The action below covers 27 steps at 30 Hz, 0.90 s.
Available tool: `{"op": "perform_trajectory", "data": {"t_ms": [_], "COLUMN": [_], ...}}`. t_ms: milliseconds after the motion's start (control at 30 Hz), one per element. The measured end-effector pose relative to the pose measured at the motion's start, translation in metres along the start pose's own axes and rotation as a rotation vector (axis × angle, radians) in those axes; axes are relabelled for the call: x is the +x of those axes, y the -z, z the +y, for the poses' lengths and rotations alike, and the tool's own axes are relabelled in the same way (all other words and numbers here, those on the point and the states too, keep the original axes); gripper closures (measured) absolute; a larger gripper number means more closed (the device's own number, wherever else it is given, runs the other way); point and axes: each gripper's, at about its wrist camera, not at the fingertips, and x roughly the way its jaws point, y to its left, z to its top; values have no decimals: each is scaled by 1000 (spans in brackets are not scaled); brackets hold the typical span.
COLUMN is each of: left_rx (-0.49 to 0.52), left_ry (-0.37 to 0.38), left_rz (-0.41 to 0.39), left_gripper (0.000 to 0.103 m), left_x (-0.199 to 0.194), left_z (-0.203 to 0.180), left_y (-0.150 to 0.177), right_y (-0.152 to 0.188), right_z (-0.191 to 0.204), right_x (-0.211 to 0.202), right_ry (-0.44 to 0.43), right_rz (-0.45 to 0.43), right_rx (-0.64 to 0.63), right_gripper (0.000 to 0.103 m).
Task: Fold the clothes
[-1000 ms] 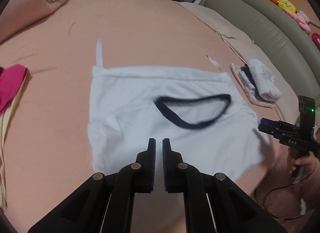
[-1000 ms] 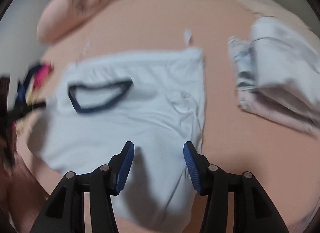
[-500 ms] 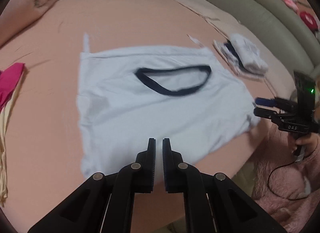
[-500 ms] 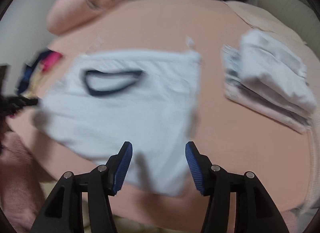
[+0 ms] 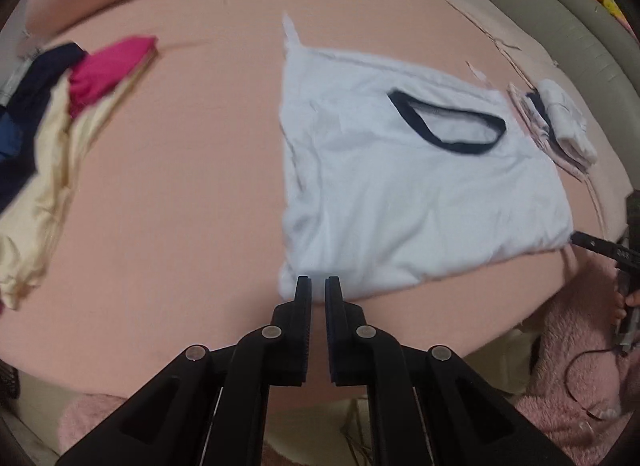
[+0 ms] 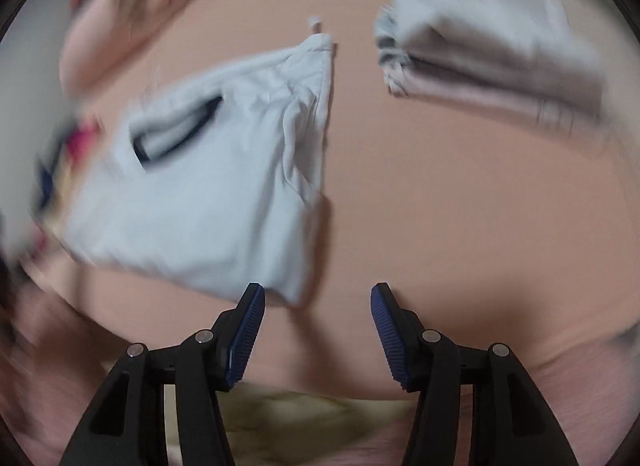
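A white T-shirt [image 5: 404,185] with a dark navy collar [image 5: 448,121] lies folded in half on the pink bed. It also shows, blurred, in the right wrist view [image 6: 216,193]. My left gripper [image 5: 317,286] is shut and empty, just in front of the shirt's near left corner. My right gripper [image 6: 318,298] is open and empty, at the shirt's near right corner; in the left wrist view [image 5: 600,246] it sits at the shirt's right corner.
A stack of folded clothes [image 6: 492,45] lies on the bed to the right of the shirt, also in the left wrist view [image 5: 560,125]. A heap of unfolded clothes, magenta, cream and navy [image 5: 60,125], lies at the left. A pink pillow [image 6: 132,21] sits at the back.
Both grippers have drawn back toward the near edge of the bed. My left view has swung left, so the shirt now sits to the right and the unfolded heap has come into view.
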Motion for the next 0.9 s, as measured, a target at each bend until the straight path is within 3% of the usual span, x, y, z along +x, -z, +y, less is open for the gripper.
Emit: {"op": "perform_trajectory", "data": {"t_ms": [100, 133, 200, 300, 433, 533, 633, 667, 700, 733, 800, 900], "left_rx": [16, 33, 56, 72, 177, 214, 359, 392, 411, 436, 485, 581], "left_ry": [40, 40, -33, -40, -257, -114, -20, 9, 22, 38, 67, -43], "left_rz": [-4, -13, 25, 76, 51, -23, -152, -165, -164, -158, -144, -26], "left_gripper": [97, 97, 98, 97, 96, 95, 88, 74, 53, 46, 43, 43], "left_x": [11, 13, 23, 25, 6, -15, -27, -21, -11, 1, 26, 57], "left_z": [-6, -9, -7, 3, 16, 9, -34, -50, -64, -75, -98, -104], "left_y": [2, 1, -4, -9, -8, -9, -14, -20, -27, -33, -46, -45], "right_y": [4, 6, 7, 5, -4, -14, -18, -20, -23, -27, -35, -29], "right_z": [12, 18, 25, 32, 17, 9, 30, 43, 57, 70, 96, 118], "right_x": [15, 19, 23, 25, 22, -3, -39, -45, -45, -39, -12, 31], "right_ry": [-27, -5, 62, 160, 183, 131, 153, 155, 146, 135, 110, 116], "right_rz": [9, 3, -7, 1, 27, 10, -138, -180, -208, -212, -173, -37], "right_rx": [-28, -57, -113, -206, -195, -108, -135, -171, -218, -261, -339, -443], "right_gripper": [48, 48, 51, 51, 51, 51, 48, 48, 48, 48, 48, 48]}}
